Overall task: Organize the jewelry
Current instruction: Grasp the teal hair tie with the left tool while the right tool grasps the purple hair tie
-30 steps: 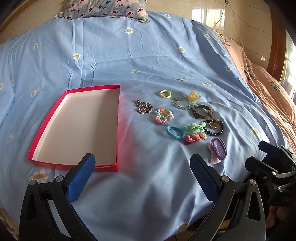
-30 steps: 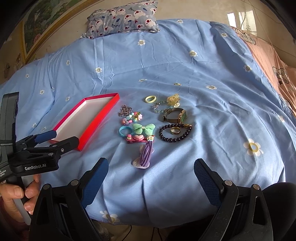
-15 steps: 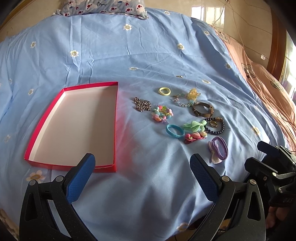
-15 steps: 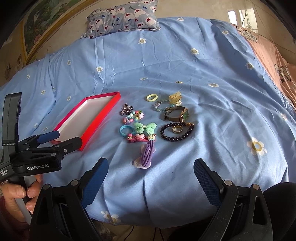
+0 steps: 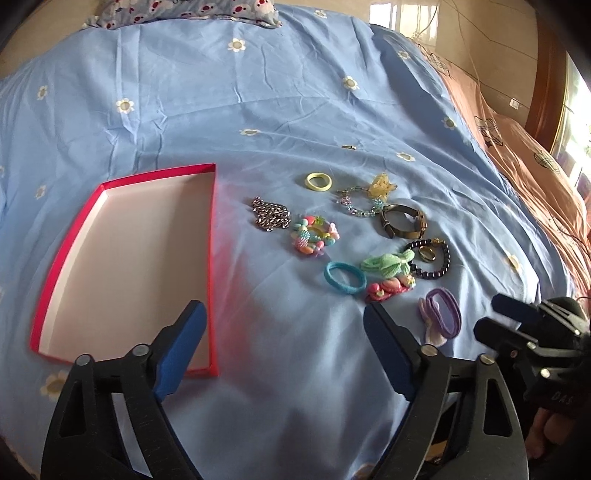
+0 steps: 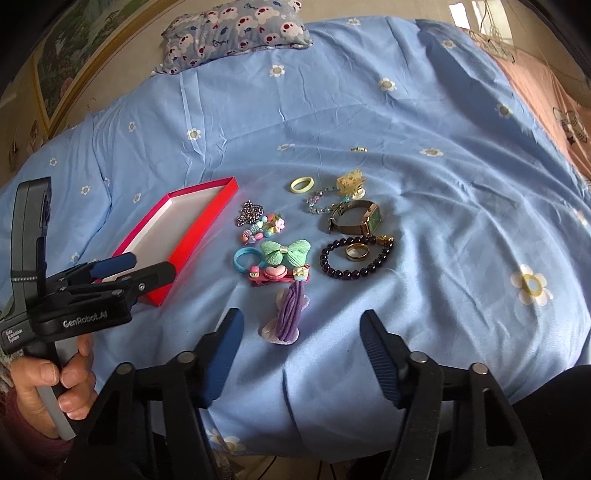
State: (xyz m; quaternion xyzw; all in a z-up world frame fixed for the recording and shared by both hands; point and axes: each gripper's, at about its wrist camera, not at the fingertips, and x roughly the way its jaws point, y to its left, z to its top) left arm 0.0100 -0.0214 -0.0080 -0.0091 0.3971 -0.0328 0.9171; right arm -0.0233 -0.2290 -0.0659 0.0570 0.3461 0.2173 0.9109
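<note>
A shallow red box (image 5: 122,258) with a white inside lies empty on the blue bed sheet; it also shows in the right wrist view (image 6: 192,229). To its right lies a cluster of jewelry: a silver chain (image 5: 271,218), a colourful bead bracelet (image 5: 314,236), a yellow ring band (image 5: 318,181), a watch (image 6: 354,221), a dark bead bracelet (image 6: 356,258), a green bow (image 6: 286,251), a blue hair tie (image 5: 344,277), a pink clip (image 6: 277,275) and a purple hair tie (image 6: 290,314). My left gripper (image 5: 284,347) is open and empty, near the box's front corner. My right gripper (image 6: 301,354) is open and empty, just in front of the purple hair tie.
A patterned pillow (image 6: 236,33) lies at the head of the bed. A pink-brown blanket (image 5: 535,177) covers the bed's right side. The bed's front edge is just below both grippers. A hand (image 6: 55,384) holds the left gripper's handle.
Both grippers have moved forward and lower toward the bed. The box and jewelry appear nearer and have not shifted. Both stay open.
</note>
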